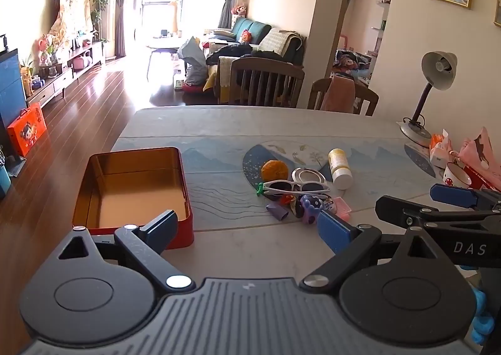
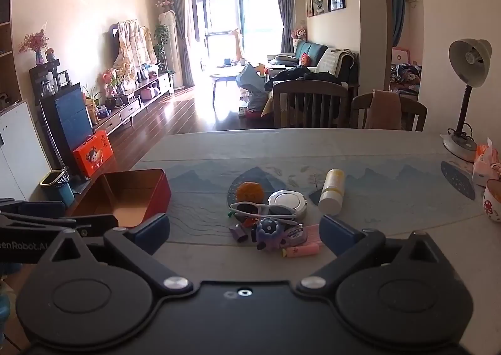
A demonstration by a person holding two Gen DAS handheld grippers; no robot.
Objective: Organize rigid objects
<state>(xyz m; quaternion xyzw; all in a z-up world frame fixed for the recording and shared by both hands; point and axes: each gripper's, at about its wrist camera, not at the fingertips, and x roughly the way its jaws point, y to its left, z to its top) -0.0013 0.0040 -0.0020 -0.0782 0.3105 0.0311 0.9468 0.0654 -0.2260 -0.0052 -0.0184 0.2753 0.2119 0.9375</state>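
Both tools hover low over the near edge of the counter (image 1: 281,123), each spread wide and gripping nothing. The left hand-held gripper (image 1: 249,228) sits just beside the near right corner of the red tin (image 1: 131,189), an open box with a gold lining and nothing visible inside, lying at the left of the counter. That position likely suits steadying the tin or receiving items into it. The right hand-held gripper (image 2: 244,234) faces the clutter directly, its released fingers framing the nearest pieces, so it looks set to make the first pick.

The things to sort lie in a loose heap right of the tin and apart from it: a purple toy (image 2: 269,232) nearest, a pink eraser-like block (image 2: 308,245) touching it, white sunglasses (image 2: 263,211) lying across the heap, a round metal case (image 2: 288,200) behind them, an orange (image 2: 250,191) farther left, and a white bottle with a yellow band (image 2: 332,192) lying on its side to the right. Nothing appears stowed yet; the sorting seems at its start.
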